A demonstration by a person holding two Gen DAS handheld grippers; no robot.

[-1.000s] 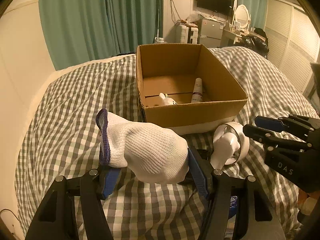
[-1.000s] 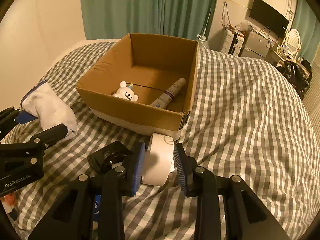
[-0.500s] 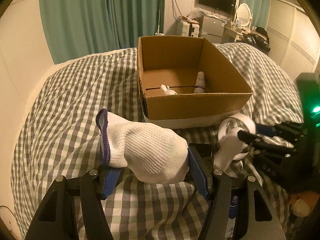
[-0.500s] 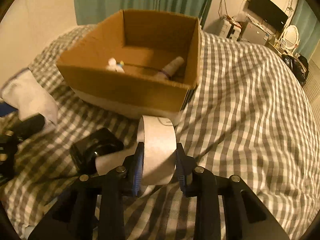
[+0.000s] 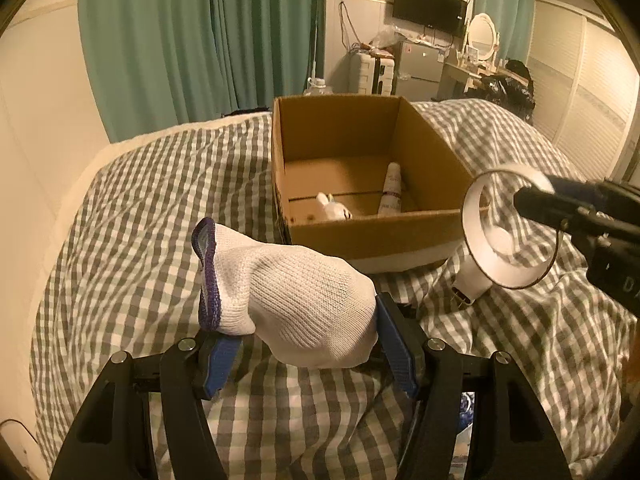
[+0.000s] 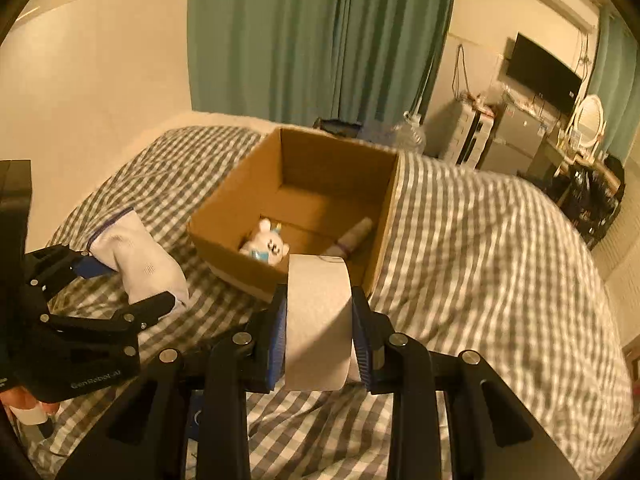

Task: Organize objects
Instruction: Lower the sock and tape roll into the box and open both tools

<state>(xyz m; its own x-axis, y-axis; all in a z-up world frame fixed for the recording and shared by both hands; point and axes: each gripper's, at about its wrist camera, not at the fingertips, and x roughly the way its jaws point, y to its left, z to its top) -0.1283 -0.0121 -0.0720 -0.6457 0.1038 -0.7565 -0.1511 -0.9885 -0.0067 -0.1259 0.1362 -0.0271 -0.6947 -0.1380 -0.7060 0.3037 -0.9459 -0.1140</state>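
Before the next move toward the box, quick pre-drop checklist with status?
1. Right gripper clamped on the white ring fan: ok.
2. Fan lifted off the checked bedspread: ok in the left wrist view.
3. Left gripper gripping the white sock: ok.
4. Cardboard box open on top: ok.
5. Free floor inside the box beside the bear toy and the tube: ok.
6. Fan stem clears the box's near wall: cannot tell.
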